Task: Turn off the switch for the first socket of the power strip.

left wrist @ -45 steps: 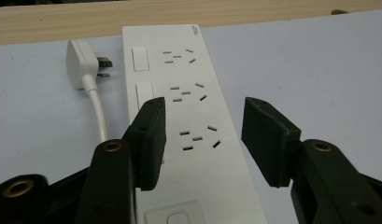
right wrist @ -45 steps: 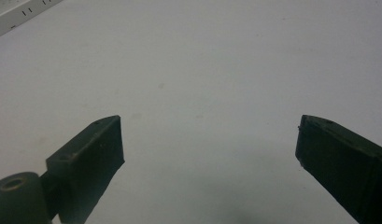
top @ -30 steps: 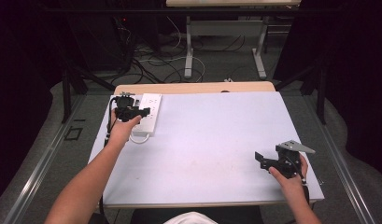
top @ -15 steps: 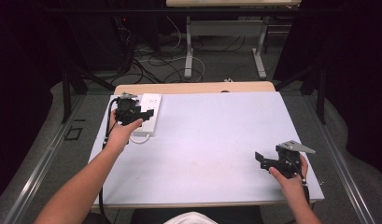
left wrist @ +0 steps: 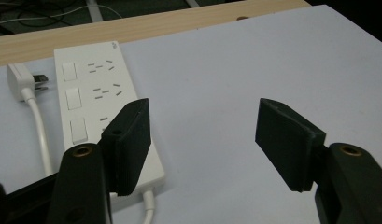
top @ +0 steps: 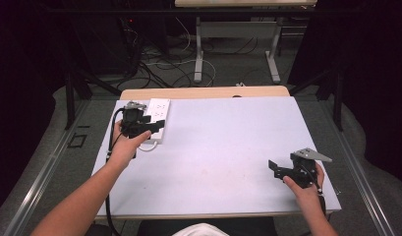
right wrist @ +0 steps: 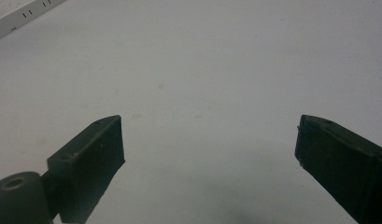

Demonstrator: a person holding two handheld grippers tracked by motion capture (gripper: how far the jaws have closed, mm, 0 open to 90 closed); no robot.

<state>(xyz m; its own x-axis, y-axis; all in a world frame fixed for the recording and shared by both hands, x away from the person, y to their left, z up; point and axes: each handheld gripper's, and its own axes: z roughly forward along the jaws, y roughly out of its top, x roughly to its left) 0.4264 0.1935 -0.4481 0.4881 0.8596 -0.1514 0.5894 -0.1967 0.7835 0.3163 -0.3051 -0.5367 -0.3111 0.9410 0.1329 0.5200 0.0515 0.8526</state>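
power strip [left wrist: 93,100] partly behind tool [left wrist: 212,144]

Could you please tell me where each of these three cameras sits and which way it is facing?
High view: above the person's side, looking forward and down on the table; forearms, left gripper, right gripper.
Left gripper view: rides the left gripper, facing the power strip and its plug.
Right gripper view: rides the right gripper, facing bare tabletop.
Shared: the power strip.

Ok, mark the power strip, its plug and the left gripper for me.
power strip [left wrist: 88,88], left gripper view, top face by the middle switch.
plug [left wrist: 18,77], left gripper view, white body.
left gripper [top: 157,126], high view, midway between its fingertips.
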